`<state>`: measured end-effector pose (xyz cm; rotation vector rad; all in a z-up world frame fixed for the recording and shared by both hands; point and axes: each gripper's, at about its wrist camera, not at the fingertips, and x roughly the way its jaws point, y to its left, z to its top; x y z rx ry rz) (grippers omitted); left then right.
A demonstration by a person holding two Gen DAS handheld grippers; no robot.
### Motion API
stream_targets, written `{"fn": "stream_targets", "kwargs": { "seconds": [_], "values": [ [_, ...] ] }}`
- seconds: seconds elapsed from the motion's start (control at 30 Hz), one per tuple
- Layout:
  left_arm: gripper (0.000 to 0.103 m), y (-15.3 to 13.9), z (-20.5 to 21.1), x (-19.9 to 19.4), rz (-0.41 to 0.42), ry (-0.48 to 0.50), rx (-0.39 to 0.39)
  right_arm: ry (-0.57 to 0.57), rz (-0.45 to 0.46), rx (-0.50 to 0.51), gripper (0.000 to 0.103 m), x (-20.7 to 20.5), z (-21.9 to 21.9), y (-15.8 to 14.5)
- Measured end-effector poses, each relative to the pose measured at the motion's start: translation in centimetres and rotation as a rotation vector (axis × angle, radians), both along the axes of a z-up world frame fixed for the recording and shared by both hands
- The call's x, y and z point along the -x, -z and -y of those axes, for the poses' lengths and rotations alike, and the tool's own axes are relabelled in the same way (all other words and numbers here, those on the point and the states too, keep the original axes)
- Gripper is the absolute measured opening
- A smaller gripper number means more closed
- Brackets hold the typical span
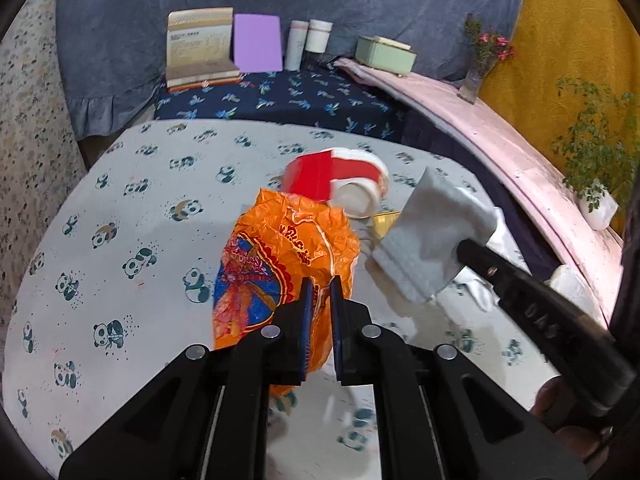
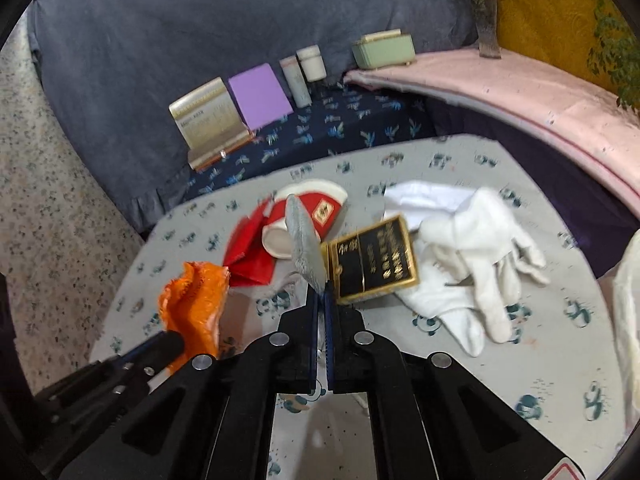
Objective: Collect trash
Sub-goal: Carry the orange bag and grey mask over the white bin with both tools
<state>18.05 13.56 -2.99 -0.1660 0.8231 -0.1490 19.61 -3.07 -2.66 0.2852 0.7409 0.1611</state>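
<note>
Trash: orange wrapper (image 1: pixel 280 264) pinched, lower edge hidden by left fingers (image 1: pixel 308 320) | grey packet (image 2: pixel 306 250) clamped edge-on in right fingers (image 2: pixel 330 320)

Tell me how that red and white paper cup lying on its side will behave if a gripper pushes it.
The paper cup lies on its side on the panda-print cloth, so a nudge would probably roll it in a curve. It looks thin-walled and empty, so likely light and easy to crush. The red wrapper beside it may snag or slide along.
</note>
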Motion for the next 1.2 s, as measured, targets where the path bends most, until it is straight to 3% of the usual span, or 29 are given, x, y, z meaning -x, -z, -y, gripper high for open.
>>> {"fn": "stream_targets", "kwargs": {
  "seconds": [0.23, 0.5, 0.83, 1.2],
  "values": [
    [0.008, -3.1, 3.7, 2.7, 0.05, 0.054, 0.003, 0.065, 0.1, -0.016, 0.003, 4.0, 4.1, -4.7],
    [0.008, -5.5, 9.9, 5.4, 0.083, 0.163, 0.014, 0.182, 0.159, -0.029, 0.003, 8.9, 10.9, -7.0],
    [0.008, -6.6, 19.2, 8.3, 0.103, 0.321, -0.011, 0.351, 0.171, -0.055, 0.003, 14.0, 19.8, -6.7],
    [0.008, -5.5, 28.1, 9.6, 0.099, 0.47, -0.052, 0.478, 0.151, -0.063, 0.003, 17.8, 26.8, -4.7]
  ]
}}
